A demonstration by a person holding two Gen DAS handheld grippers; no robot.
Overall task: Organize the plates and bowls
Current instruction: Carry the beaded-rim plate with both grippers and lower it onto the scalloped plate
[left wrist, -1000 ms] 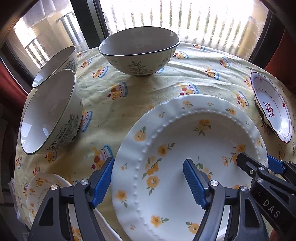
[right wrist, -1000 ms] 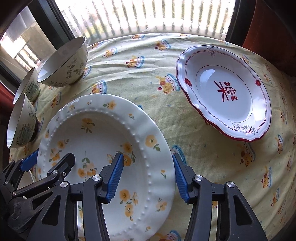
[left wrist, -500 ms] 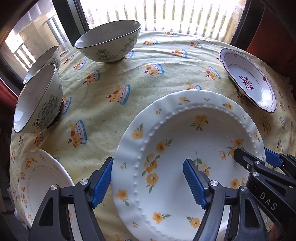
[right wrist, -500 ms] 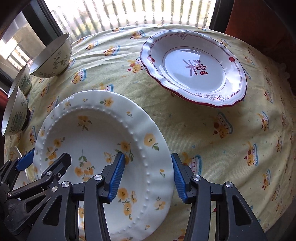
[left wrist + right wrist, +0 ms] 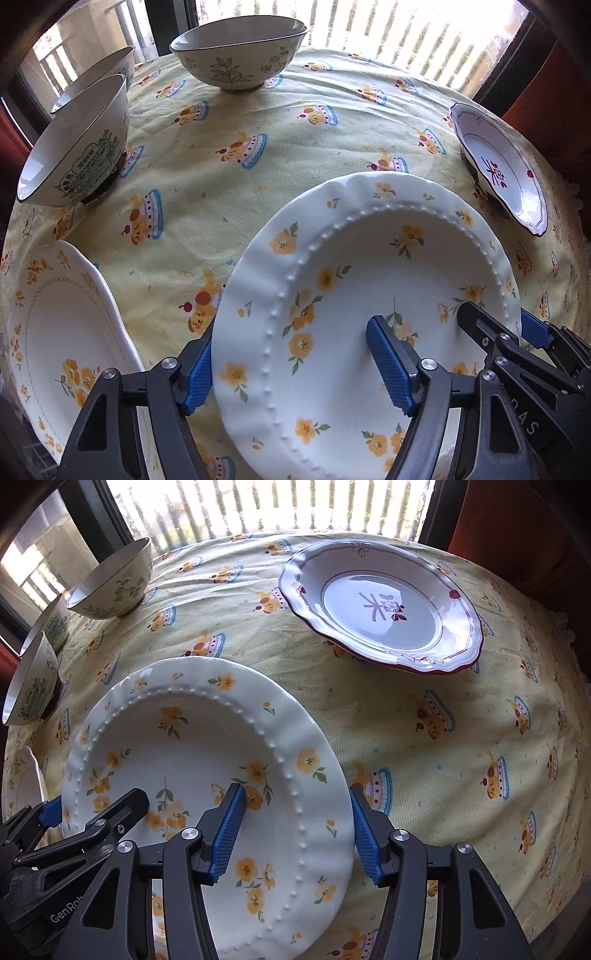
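Both grippers are drifting over the yellow tablecloth (image 5: 295,122). Yellow-flower plate (image 5: 369,295) is sitting between them, near edge cut off. Left gripper (image 5: 295,358) is straddling its left rim; contact unclear. Right gripper (image 5: 295,827) is straddling the right rim, jaws just widening, pads looking clear.

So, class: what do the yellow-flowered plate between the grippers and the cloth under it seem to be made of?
The yellow-flowered plate looks like glazed ceramic, maybe porcelain: glossy white, bright window glints, a moulded beaded ring. Melamine cannot be ruled out. The tablecloth looks like woven cotton-type fabric: matte, visible weave, soft wrinkles, printed cakes.
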